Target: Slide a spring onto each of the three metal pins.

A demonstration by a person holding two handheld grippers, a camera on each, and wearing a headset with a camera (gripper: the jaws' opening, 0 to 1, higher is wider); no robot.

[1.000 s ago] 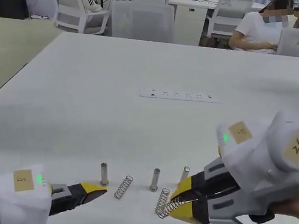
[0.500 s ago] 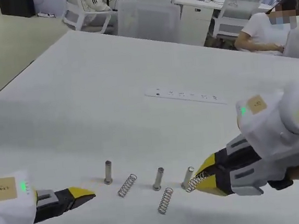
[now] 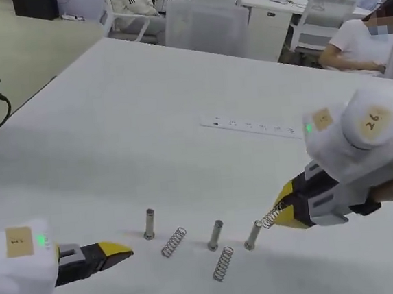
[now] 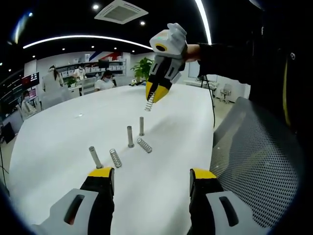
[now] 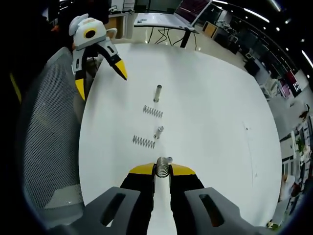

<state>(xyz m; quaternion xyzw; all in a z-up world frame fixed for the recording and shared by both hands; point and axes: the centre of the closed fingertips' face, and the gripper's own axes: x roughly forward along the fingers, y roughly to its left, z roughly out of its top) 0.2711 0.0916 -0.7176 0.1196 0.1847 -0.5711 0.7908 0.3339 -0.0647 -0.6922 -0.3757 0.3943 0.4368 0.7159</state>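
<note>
Three short metal pins stand in a row on the white table: left pin [image 3: 149, 223], middle pin [image 3: 216, 235], right pin [image 3: 252, 235]. My right gripper [image 3: 283, 210] is shut on a spring [image 3: 273, 215], holding it just above and to the right of the right pin's top. In the right gripper view the held spring [image 5: 162, 167] sits between the yellow tips, with that pin's top [image 5: 169, 159] right behind it. Two loose springs [image 3: 173, 242] [image 3: 223, 263] lie beside the pins. My left gripper [image 3: 116, 250] stands open, left of the pins, holding nothing.
A white power strip [image 3: 250, 126] lies farther back on the table. Office chairs [image 3: 206, 22] and a seated person [image 3: 359, 36] are beyond the far edge. A mesh chair back [image 4: 244, 161] stands beside the table's near side.
My right gripper has lifted a spring off the table and carried it up and right to the right pin's top. The left gripper has barely moved.
</note>
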